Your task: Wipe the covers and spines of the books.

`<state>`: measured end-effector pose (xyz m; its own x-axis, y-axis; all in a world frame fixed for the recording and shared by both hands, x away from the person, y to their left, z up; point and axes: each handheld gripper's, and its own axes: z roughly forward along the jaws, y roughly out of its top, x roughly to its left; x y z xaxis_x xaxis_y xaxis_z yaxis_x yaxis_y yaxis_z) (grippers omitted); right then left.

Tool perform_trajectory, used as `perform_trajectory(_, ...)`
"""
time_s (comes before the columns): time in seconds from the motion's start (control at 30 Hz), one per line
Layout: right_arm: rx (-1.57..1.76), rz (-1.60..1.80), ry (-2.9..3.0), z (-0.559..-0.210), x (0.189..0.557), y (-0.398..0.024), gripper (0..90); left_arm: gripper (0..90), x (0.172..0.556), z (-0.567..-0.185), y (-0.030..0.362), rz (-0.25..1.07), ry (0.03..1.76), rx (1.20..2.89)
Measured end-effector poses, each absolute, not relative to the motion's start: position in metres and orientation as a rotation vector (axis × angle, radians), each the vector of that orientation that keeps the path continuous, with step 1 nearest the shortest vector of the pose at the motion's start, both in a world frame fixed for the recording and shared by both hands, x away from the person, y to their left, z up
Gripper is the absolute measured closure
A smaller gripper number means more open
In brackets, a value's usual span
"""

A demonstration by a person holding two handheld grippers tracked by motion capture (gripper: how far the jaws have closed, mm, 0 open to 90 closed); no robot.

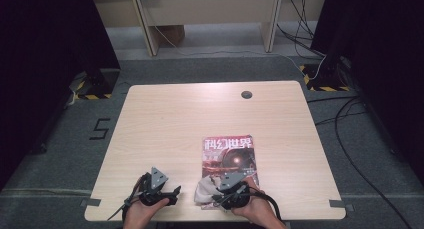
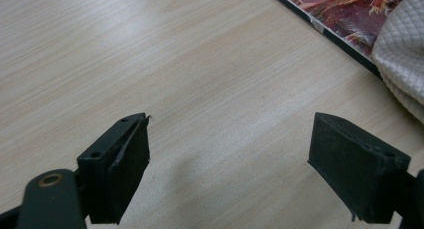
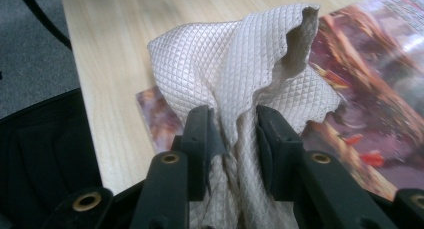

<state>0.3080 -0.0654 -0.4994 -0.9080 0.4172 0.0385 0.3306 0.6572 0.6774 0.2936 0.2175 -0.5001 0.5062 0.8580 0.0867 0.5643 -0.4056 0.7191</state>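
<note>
A magazine (image 1: 229,156) with a dark red cover lies on the wooden table (image 1: 200,114), near its front edge. On the magazine's near left corner rests a crumpled white quilted cloth (image 1: 204,190). My right gripper (image 1: 220,195) is shut on this cloth (image 3: 235,74), whose bunched folds rise between the two black fingers (image 3: 200,134) over the magazine (image 3: 380,79). My left gripper (image 1: 172,194) rests left of the magazine with its jaws wide apart; bare wood lies between its fingers (image 2: 125,164). The magazine's edge (image 2: 345,14) and the cloth (image 2: 402,54) show at the upper right of the left gripper view.
A round grey cable hole (image 1: 246,94) sits near the table's far edge. Grey floor surrounds the table, with black cables (image 1: 350,139) on the right and wooden furniture legs (image 1: 150,29) beyond. The table's left edge (image 3: 75,84) runs close to the right gripper.
</note>
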Motion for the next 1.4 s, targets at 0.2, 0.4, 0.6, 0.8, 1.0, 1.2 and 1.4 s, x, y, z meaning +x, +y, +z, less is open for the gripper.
perform_trajectory(0.2,0.650,1.079,2.736,-0.499,0.309,-0.073,68.7,16.2,0.293,-0.500,0.217,0.600,1.158,2.120)
perform_trajectory(0.4,0.654,1.084,2.724,-0.500,0.306,-0.076,68.9,16.2,0.293,-0.500,0.217,0.597,1.156,2.121)
perform_trajectory(0.6,0.665,1.076,2.731,-0.499,0.302,-0.084,68.8,16.2,0.293,-0.500,0.217,0.596,1.151,2.122)
perform_trajectory(0.8,0.717,1.034,2.680,-0.498,0.308,-0.102,68.6,16.2,0.292,-0.500,0.216,0.602,1.147,2.125)
perform_trajectory(1.0,0.816,1.020,2.618,-0.498,0.318,-0.126,68.6,16.2,0.293,-0.501,0.215,0.597,1.142,2.130)
perform_trajectory(1.2,0.826,1.007,2.612,-0.497,0.313,-0.131,68.8,16.2,0.293,-0.500,0.215,0.595,1.142,2.130)
perform_trajectory(1.4,0.810,1.038,2.633,-0.498,0.301,-0.131,68.7,16.2,0.293,-0.501,0.215,0.595,1.141,2.131)
